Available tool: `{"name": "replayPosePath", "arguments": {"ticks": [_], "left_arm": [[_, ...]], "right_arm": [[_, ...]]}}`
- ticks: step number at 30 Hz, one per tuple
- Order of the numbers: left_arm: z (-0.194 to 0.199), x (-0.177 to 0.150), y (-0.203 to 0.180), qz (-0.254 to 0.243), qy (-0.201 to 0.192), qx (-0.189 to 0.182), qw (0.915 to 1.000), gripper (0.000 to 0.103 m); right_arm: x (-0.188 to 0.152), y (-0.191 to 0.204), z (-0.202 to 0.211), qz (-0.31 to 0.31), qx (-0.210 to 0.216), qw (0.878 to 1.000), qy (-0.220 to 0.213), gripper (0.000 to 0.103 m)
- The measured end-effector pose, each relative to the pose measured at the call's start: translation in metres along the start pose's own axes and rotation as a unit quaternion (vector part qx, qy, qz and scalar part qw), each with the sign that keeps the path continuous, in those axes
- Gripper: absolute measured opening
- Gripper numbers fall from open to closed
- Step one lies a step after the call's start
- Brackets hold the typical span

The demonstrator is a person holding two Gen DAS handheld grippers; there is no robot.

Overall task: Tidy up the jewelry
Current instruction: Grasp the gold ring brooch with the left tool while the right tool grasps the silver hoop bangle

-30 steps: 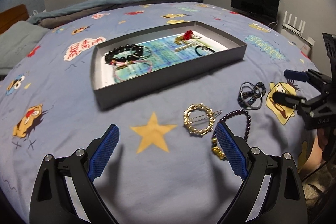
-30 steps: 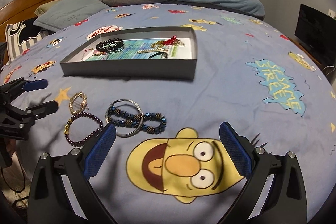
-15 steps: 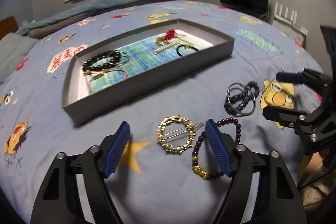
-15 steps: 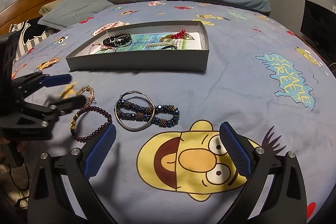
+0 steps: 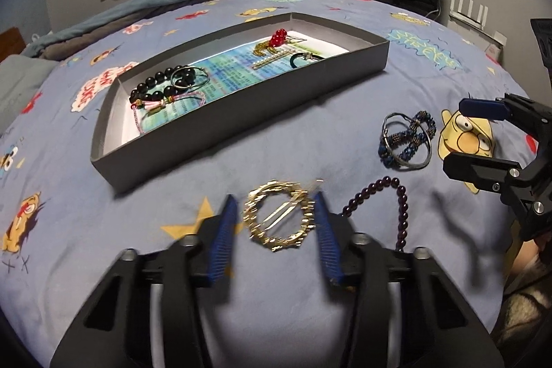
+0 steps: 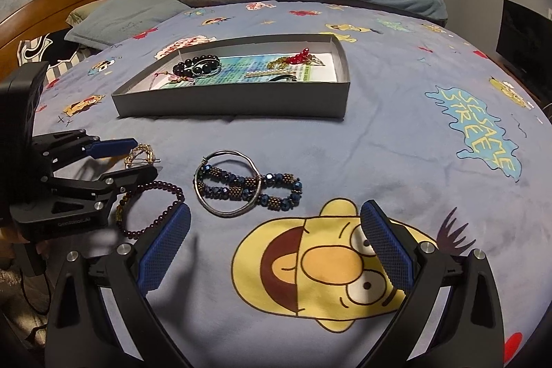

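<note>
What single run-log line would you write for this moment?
left gripper: closing around gold hair clip | right gripper: open, idle | grey tray: partly filled | purple bracelet: on bedspread

Low over the bedspread, facing the grey tray (left wrist view closer, right wrist view from farther right); bracelets shared.

- Tray sits on the bed, jewelry inside.
- Hair clip lies before it.
- Bead bracelet lies right of the clip.
- Bangle lies behind the bracelet.
</note>
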State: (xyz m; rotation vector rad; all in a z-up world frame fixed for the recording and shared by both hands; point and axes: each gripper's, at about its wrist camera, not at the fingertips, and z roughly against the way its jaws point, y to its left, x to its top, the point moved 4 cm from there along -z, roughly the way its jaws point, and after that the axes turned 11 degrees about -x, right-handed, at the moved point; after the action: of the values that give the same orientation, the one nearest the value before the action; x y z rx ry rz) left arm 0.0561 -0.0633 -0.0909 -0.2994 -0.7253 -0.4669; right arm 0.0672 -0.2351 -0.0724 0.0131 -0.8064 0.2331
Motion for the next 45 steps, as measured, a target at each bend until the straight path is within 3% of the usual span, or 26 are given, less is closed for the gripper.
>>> {"name": "replayPosePath", "arguments": {"ticks": [3, 12, 17, 20, 22, 38, 45], "left_arm": [[0.005, 0.001, 0.002, 0.005, -0.006, -0.005, 1.0, 0.041], [0.02, 0.001, 0.01, 0.023, -0.02, -0.009, 0.9995, 0.041], [0.023, -0.001, 0.015, 0.029, -0.022, -0.008, 0.9993, 0.041], [0.024, 0.0, 0.016, 0.031, -0.024, -0.009, 0.9992, 0.041], [0.024, 0.0, 0.017, 0.032, -0.025, -0.01, 0.9991, 0.041], [0.035, 0.006, 0.021, 0.039, -0.036, -0.018, 0.9984, 0.041], [0.045, 0.029, 0.031, 0.034, -0.054, -0.016, 0.9978, 0.041]], "right_arm": [[0.0, 0.005, -0.001, 0.0, 0.002, 1.0, -0.001, 0.096], [0.009, 0.024, -0.011, 0.004, 0.005, 1.0, -0.005, 0.077], [0.008, 0.028, -0.018, 0.011, -0.012, 1.0, -0.003, 0.073], [0.008, 0.03, -0.018, 0.02, -0.022, 1.0, -0.01, 0.062], [0.008, 0.032, -0.017, 0.029, -0.022, 0.999, -0.016, 0.049], [0.017, 0.015, -0.002, 0.01, -0.017, 0.999, -0.03, 0.049], [0.04, 0.006, 0.0, 0.008, -0.012, 0.999, -0.04, 0.049]]}}
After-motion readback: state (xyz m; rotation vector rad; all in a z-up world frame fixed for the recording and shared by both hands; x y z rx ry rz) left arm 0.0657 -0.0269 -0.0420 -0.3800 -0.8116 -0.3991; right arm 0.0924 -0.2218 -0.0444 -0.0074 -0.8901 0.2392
